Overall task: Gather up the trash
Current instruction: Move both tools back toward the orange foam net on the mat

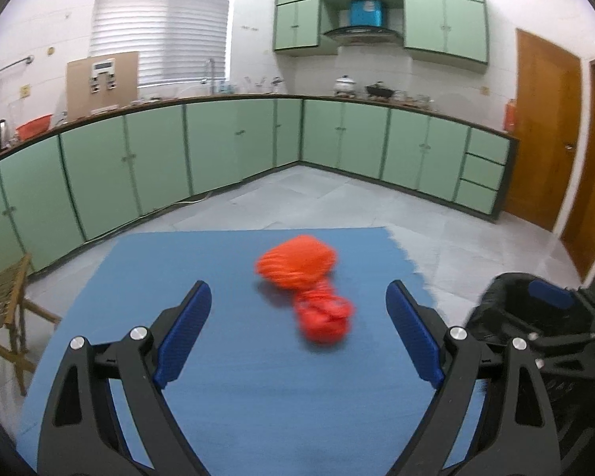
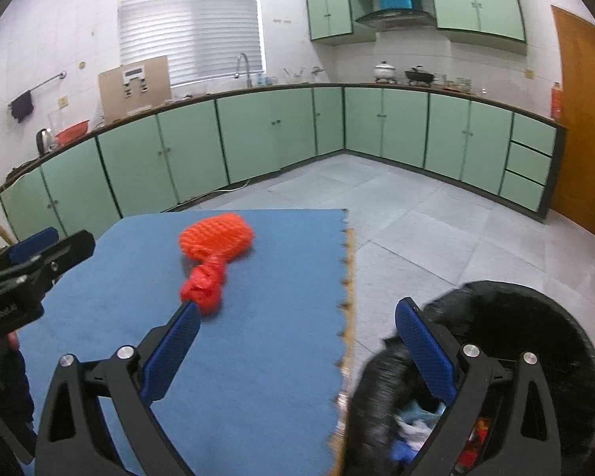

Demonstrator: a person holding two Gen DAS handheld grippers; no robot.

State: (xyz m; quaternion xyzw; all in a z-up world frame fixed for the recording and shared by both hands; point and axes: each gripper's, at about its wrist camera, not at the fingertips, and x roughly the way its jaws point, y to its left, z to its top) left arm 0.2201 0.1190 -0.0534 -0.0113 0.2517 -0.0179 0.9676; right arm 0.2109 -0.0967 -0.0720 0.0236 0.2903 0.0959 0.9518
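An orange-red knotted plastic bag (image 1: 303, 283) lies on the blue foam mat (image 1: 218, 396); it also shows in the right wrist view (image 2: 214, 254). My left gripper (image 1: 298, 313) is open and empty, its blue pads either side of the bag, just short of it. My right gripper (image 2: 297, 325) is open and empty, over the mat's right edge, its right finger above a black-lined trash bin (image 2: 535, 337) holding several scraps. The bag lies ahead and left of its left fingertip (image 2: 186, 313). The left gripper shows at the left edge of the right wrist view (image 2: 31, 261).
The mat (image 2: 258, 357) sits on a raised surface above the grey tiled floor (image 2: 416, 218). The bin stands at its right (image 1: 515, 317). Green kitchen cabinets (image 1: 218, 146) line the far walls. A wooden chair (image 1: 4, 305) stands at the left, wooden doors (image 1: 547, 127) at the right.
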